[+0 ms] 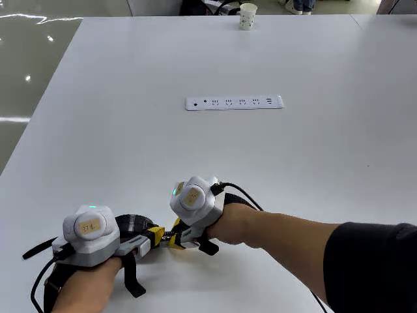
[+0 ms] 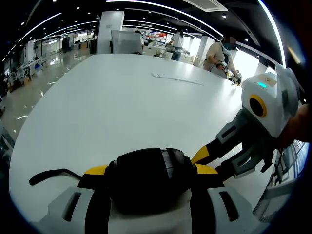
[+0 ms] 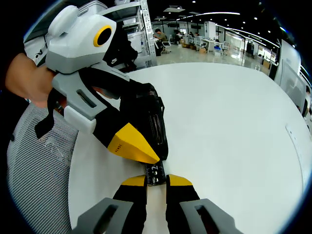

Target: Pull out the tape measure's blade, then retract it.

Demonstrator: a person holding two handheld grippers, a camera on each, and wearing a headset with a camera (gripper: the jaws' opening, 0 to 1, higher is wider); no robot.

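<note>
Left gripper (image 2: 148, 171): clamped around the black case of the tape measure (image 2: 146, 183), with one yellow-tipped jaw on each side of it
Right gripper (image 3: 156, 181): jaws pressed in on the end of the blade (image 3: 156, 171), which sits between their yellow tips
Tape measure: low over the near left part of the white table (image 1: 293, 182), held in the left gripper, its mouth turned toward the right gripper
Blade: a short black stretch with white numerals runs from the case straight into the right gripper's jaws
Grippers: nose to nose, tips just beside each other, each held in a hand
Farther up the table: a white power strip (image 1: 234, 102) lies at mid-table and a paper cup (image 1: 247, 16) stands near the far edge, both well apart from the grippers
</note>
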